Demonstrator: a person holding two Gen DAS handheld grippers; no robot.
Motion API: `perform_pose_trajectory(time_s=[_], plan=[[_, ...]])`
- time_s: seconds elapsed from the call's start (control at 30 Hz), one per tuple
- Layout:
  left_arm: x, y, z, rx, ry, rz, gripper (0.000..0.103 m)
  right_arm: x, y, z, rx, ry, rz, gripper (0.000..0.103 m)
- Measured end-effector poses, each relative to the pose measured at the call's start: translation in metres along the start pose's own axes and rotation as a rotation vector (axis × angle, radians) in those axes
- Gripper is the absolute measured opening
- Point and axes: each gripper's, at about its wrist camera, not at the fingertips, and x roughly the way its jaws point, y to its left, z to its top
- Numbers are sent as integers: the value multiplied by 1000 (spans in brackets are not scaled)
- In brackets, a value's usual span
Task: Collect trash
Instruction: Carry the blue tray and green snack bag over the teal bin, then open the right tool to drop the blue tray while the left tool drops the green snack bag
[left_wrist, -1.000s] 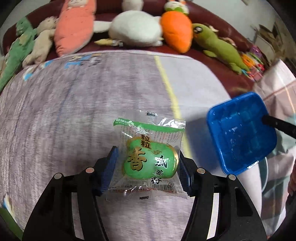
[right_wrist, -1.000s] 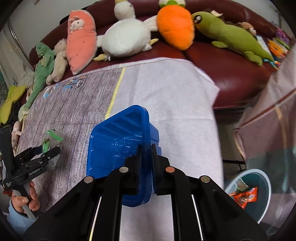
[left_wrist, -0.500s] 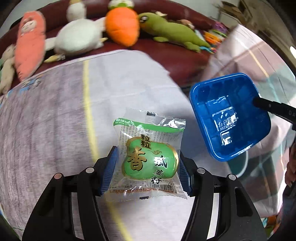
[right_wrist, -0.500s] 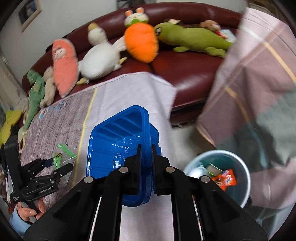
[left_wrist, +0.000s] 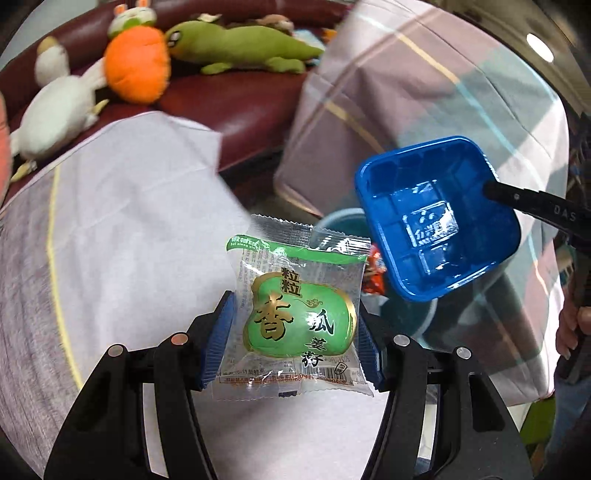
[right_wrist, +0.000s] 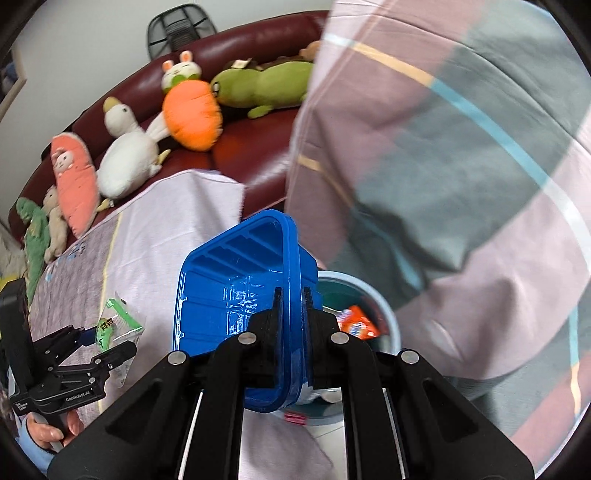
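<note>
left fingers (left_wrist: 295, 332) clamped on green snack packet (left_wrist: 295, 317) between them, right fingers (right_wrist: 291, 295) pinching blue tray (right_wrist: 236, 291) rim

Round bin (right_wrist: 388, 314): largely hidden behind the blue plastic tray (right_wrist: 236, 291) and right gripper (right_wrist: 291, 295); contents mostly unreadable save an orange wrapper (right_wrist: 356, 323); pink plush (left_wrist: 3, 122): cut off at left wrist view's edge; plaid cloth (right_wrist: 461, 166): motion-blurred; snack packet (left_wrist: 295, 317) small print: illegible.
</note>
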Motion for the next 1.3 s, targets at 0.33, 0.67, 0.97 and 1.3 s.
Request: perform_pose_trajectory(time_s=[0.33,0.67,0.97,1.3], plan=[[37,-49,11,63,56,-37,61,17,-51,-10,56,37,-14,9],[71,-64,17,85,110,-40,61,53,-73,-14,101,100,18,25],[90,-68,18,90,140,-43,61,55,-81,-14,109,90,5,52],[105,-76,18,105,161,-60,61,56,-82,-11,88,94,-29,71]])
